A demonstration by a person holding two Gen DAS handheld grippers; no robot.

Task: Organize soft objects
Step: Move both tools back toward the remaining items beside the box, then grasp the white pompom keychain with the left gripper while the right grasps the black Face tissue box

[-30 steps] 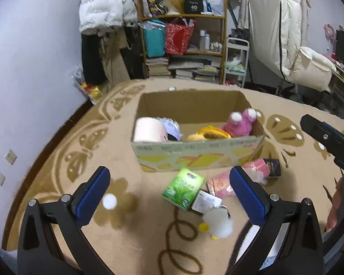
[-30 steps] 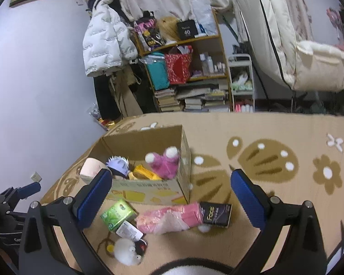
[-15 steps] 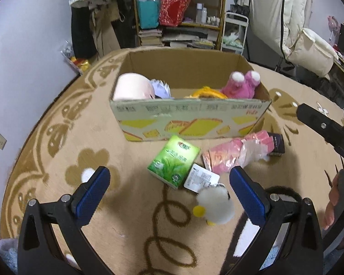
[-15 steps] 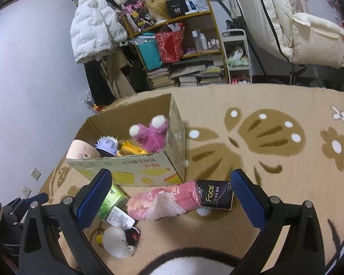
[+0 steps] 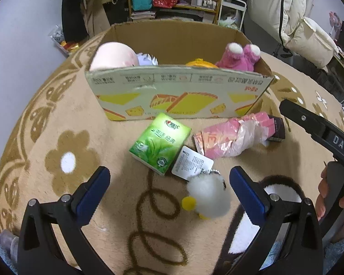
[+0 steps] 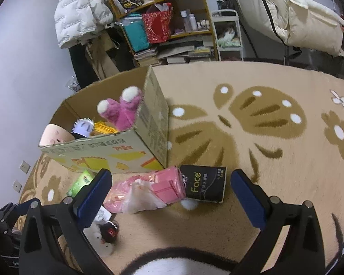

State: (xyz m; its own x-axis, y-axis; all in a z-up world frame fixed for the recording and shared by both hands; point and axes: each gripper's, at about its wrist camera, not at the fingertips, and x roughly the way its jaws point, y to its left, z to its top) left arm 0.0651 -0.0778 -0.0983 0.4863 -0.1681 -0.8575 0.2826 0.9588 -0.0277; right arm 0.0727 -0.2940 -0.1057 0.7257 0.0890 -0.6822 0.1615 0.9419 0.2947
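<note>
A cardboard box (image 5: 178, 91) (image 6: 117, 151) stands on the rug and holds a pink plush (image 5: 238, 57) (image 6: 121, 110), a peach round plush (image 5: 113, 56) and a yellow toy (image 5: 200, 63). In front of it lie a green tissue pack (image 5: 160, 142), a pink tissue bundle in clear wrap (image 5: 229, 137) (image 6: 149, 190), a black tissue pack (image 6: 204, 184) and a white fluffy duck keychain with a tag (image 5: 206, 197) (image 6: 103, 236). My left gripper (image 5: 169, 192) is open and empty, just above the duck. My right gripper (image 6: 172, 194) is open and empty, over the pink bundle.
A beige rug with brown flower and butterfly patterns (image 6: 263, 119) covers the floor. A cluttered shelf (image 6: 169, 23), hanging coats (image 6: 80, 11) and a cream duvet (image 6: 298, 16) stand behind. The right gripper's body (image 5: 321, 133) shows at the right of the left wrist view.
Both grippers have moved forward and down toward the items in front of the box. The duck now sits between the left fingers. Both stay open.
</note>
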